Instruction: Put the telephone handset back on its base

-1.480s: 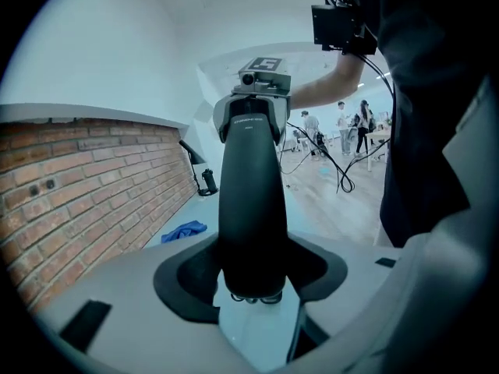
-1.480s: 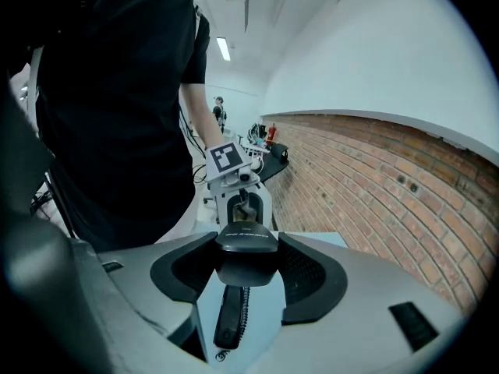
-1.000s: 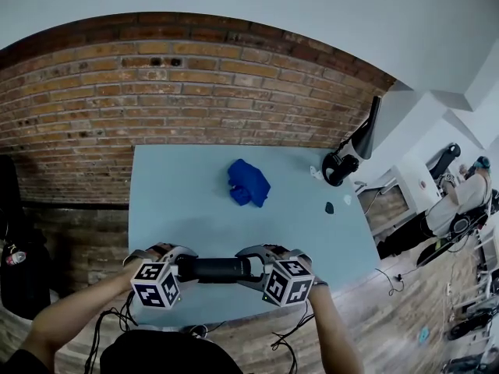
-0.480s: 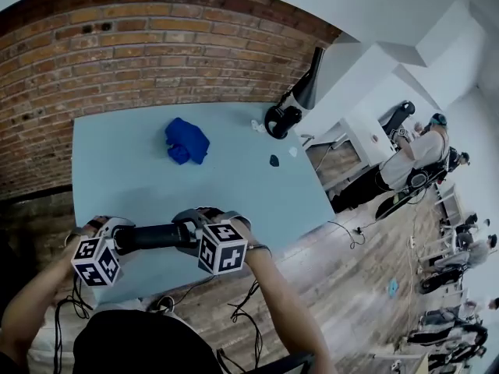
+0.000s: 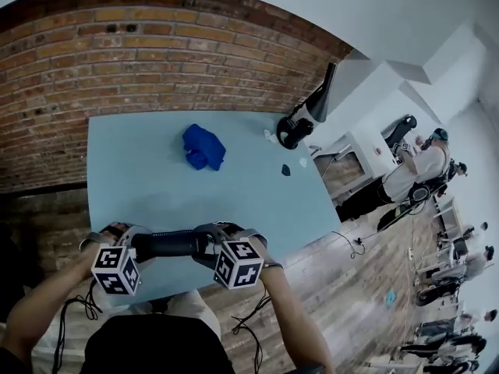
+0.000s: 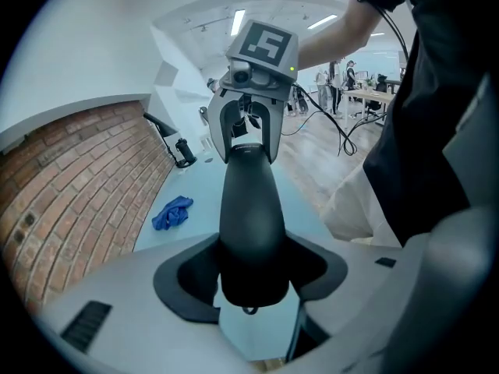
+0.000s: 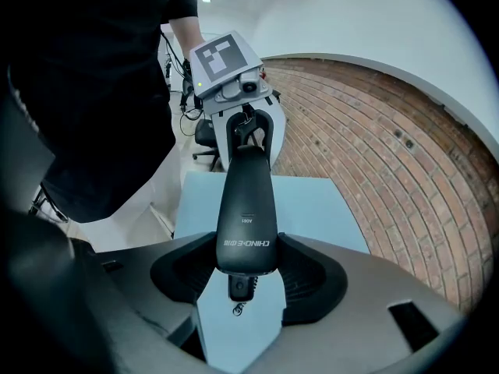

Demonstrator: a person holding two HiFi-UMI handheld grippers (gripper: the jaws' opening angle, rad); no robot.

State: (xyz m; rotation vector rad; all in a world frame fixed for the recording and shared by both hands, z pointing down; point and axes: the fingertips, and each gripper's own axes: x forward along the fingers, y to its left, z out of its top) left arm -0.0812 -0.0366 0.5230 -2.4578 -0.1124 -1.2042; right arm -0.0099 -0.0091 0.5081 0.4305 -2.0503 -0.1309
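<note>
**bench_lurker:** Hardly anything has shifted in the last second, it's mostly the head cam that swung. In the head view the handset (image 5: 171,245) hangs over the near edge of the table (image 5: 140,193), lower left of frame, same as before. The left gripper (image 5: 139,245) is clamped on one end and the right gripper (image 5: 209,244) on the other.

**tom_k:** So it's not docked?

**bench_lurker:** Nope. I'd guess the black stand (image 5: 295,131) at the table's far right corner, upper right of centre, is the base, but I can't swear to it. It's well apart from the handset, so the whole carry and the set-down are still to do.

**tom_k:** Anything in the way?

**bench_lurker:** A blue cloth (image 5: 203,147) lies upper middle, a bit left of the straight line over. There's plenty of bare top otherwise, though the table's right edge runs just beside the stand.

In the left gripper view the jaws pinch the handset's end at bottom centre, with the cloth mid-left and the stand upper left. The right gripper view shows the same firm grip at bottom centre, bare table beyond and a brick wall (image 7: 374,146) filling the right.
</note>
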